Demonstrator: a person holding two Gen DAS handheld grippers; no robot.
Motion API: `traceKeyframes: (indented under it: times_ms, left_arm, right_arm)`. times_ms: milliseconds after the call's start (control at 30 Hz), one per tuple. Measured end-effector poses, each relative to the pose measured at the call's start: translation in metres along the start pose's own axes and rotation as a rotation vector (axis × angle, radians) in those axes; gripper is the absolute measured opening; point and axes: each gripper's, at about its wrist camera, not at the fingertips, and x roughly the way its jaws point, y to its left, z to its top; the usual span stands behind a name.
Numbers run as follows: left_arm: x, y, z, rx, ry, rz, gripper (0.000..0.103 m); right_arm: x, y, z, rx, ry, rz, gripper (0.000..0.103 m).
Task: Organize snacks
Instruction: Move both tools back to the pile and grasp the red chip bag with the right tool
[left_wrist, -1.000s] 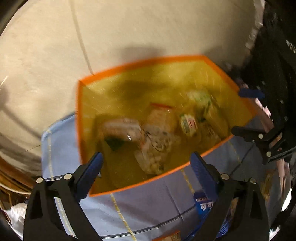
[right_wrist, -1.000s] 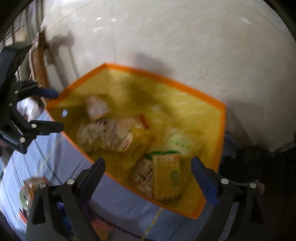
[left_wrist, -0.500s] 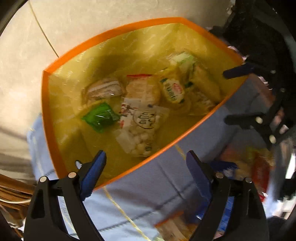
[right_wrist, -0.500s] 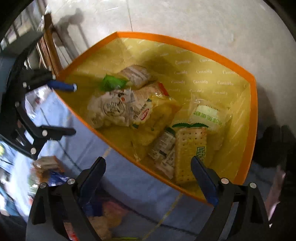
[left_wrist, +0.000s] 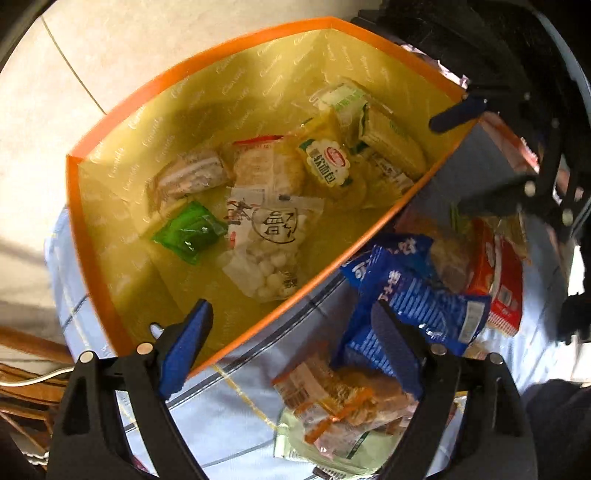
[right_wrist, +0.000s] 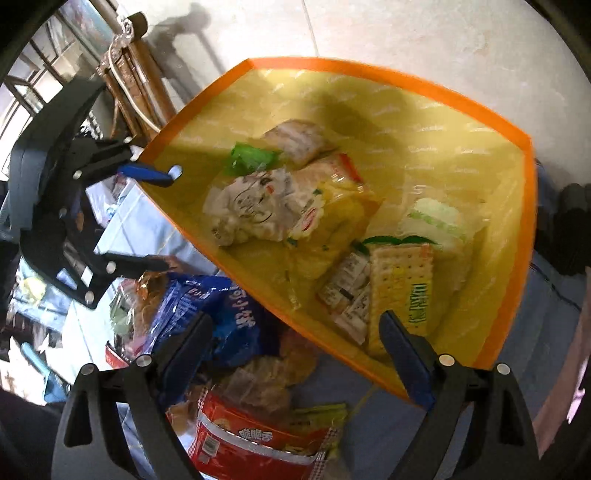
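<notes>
Both empty, wide-spread, the left gripper (left_wrist: 291, 347) and right gripper (right_wrist: 295, 350) could snag the orange-rimmed bag (left_wrist: 258, 33) ahead when reaching for the blue snack packet (left_wrist: 413, 302) just beneath.

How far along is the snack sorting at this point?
Partly done. Several packets, including a green one and a cracker pack, lie in the orange bin. Both grippers, left and right, are open and empty. A blue bag and red pack remain outside.

My left tongs (left_wrist: 291, 345) hang with jaws spread wide and nothing between them, my right tongs (right_wrist: 295, 343) likewise agape and bare, each pair visible at the other's far side, angled downward.
</notes>
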Motion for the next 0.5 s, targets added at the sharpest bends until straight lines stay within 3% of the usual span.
traceKeyframes:
  times_ms: [133, 167, 233, 267, 300, 433, 500]
  left_arm:
    - [-0.036, 0.013, -0.02, -0.147, -0.141, 0.057, 0.086]
    - [-0.053, 0.018, -0.034, -0.239, -0.217, 0.093, 0.089]
    - [-0.073, 0.017, -0.067, -0.351, -0.305, 0.152, 0.095]
    - [-0.08, 0.014, -0.086, -0.403, -0.341, 0.205, 0.095]
    - [-0.082, 0.009, -0.097, -0.413, -0.344, 0.21, 0.095]
    - [-0.072, -0.013, -0.156, -0.454, -0.253, 0.204, 0.095]
    - [-0.067, -0.022, -0.178, -0.466, -0.224, 0.217, 0.095]
  right_arm:
    - [-0.049, 0.001, -0.015, 0.095, -0.178, -0.108, 0.095]
    - [-0.065, 0.01, -0.03, 0.109, -0.235, -0.18, 0.1]
    - [-0.081, 0.033, -0.067, 0.066, -0.317, -0.201, 0.1]
    - [-0.079, 0.042, -0.077, 0.027, -0.309, -0.179, 0.1]
    - [-0.071, 0.05, -0.088, -0.018, -0.284, -0.155, 0.1]
    - [-0.023, 0.056, -0.113, -0.046, -0.12, -0.111, 0.099]
    - [-0.007, 0.052, -0.116, -0.026, -0.088, -0.116, 0.099]
